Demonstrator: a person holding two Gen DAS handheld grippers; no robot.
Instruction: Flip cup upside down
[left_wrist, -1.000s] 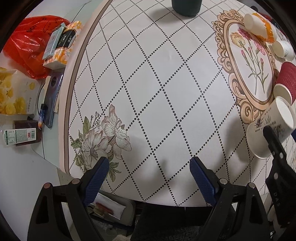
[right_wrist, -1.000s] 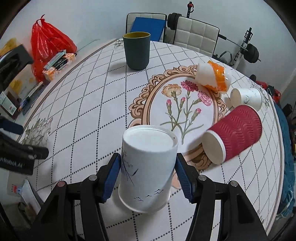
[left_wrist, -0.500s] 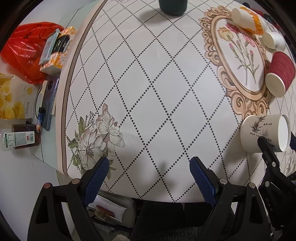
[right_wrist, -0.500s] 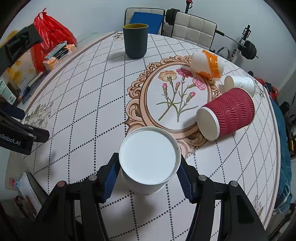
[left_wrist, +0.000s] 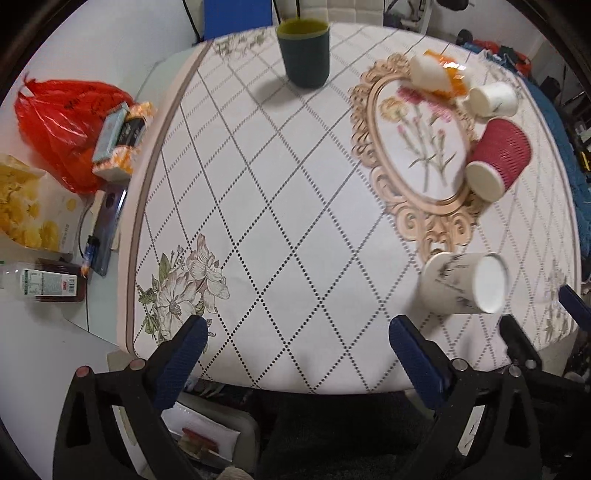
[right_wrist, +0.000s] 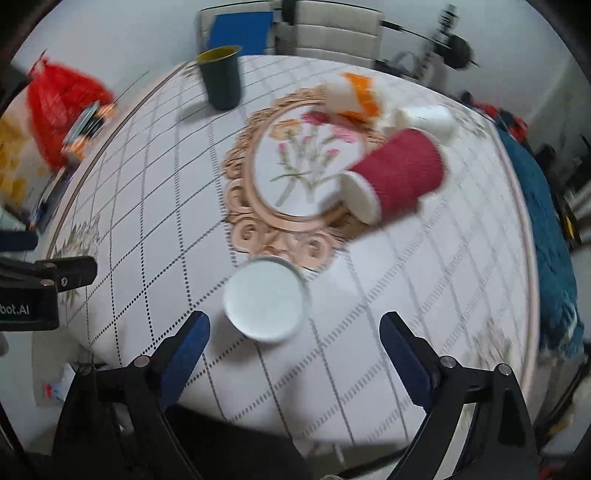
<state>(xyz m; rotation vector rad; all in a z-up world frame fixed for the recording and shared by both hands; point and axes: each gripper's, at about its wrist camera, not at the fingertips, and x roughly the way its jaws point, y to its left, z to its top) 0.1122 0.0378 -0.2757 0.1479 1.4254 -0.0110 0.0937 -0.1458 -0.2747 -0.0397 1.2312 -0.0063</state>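
A white paper cup with dark plant drawings (right_wrist: 266, 297) stands upside down on the tablecloth, its flat base up, near the front edge. It also shows in the left wrist view (left_wrist: 463, 282). My right gripper (right_wrist: 293, 339) is open and empty, drawn back just behind the cup, not touching it. My left gripper (left_wrist: 295, 345) is open and empty over the table's front edge, left of the cup. The right gripper's fingers (left_wrist: 517, 338) show at the lower right of the left wrist view.
A red ribbed cup (right_wrist: 397, 181), a small white cup (right_wrist: 424, 120) and an orange-and-white cup (right_wrist: 351, 96) lie on their sides at the right. A dark green cup (right_wrist: 220, 81) stands upright at the back. A red bag (left_wrist: 62, 122) and boxes lie beside the table's left.
My right gripper has opened and let go of the white cup, which now stands base up on the table. Both grippers have pulled back from the table.
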